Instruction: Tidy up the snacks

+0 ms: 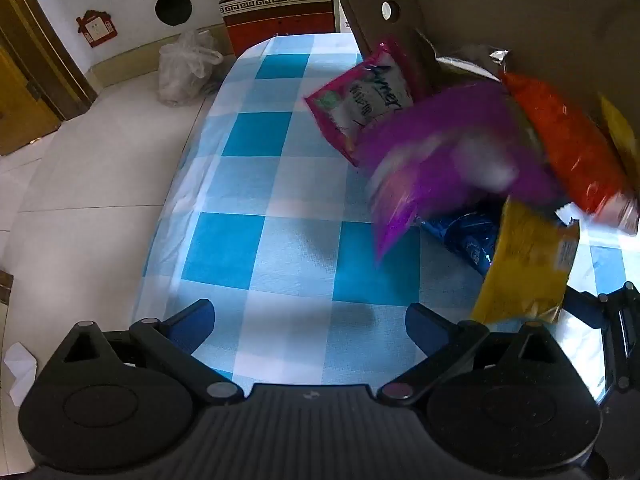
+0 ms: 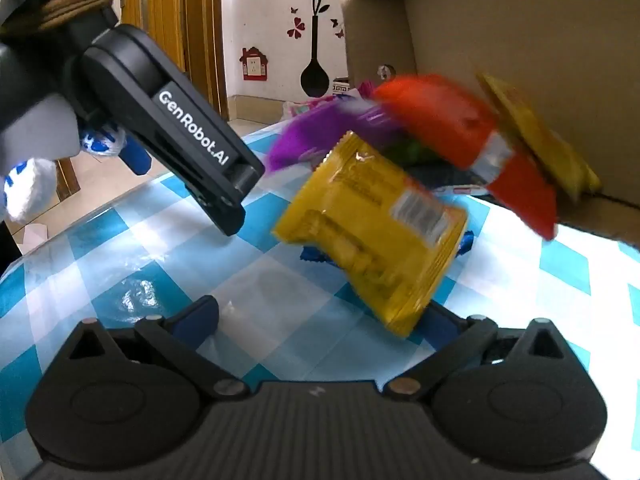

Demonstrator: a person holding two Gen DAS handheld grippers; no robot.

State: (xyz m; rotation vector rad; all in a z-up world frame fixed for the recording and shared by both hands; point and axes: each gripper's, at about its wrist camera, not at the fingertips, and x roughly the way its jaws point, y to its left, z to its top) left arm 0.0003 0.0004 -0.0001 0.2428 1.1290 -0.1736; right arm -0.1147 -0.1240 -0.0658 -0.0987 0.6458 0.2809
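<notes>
Left gripper (image 1: 310, 320) spread fully apart over the blue-checked tablecloth (image 1: 260, 248), clamped on nothing, touching nothing. Right gripper (image 2: 320, 316) likewise wide apart and empty, though with the lower corner of the yellow packet (image 2: 372, 232) overlapping its right finger (image 2: 444, 322); contact impossible to judge. Snacks tumbled, motion-blurred, at the mouth of the tipped cardboard box (image 1: 520, 20): purple packet (image 1: 452, 152), orange packet (image 1: 572, 148), pink packet (image 1: 360, 100), blue packet (image 1: 468, 236) underneath.

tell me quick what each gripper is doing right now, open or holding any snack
left gripper: open, nothing between its fingers.
right gripper: open, holding nothing; the blurred yellow snack packet overlaps its right finger.
</notes>
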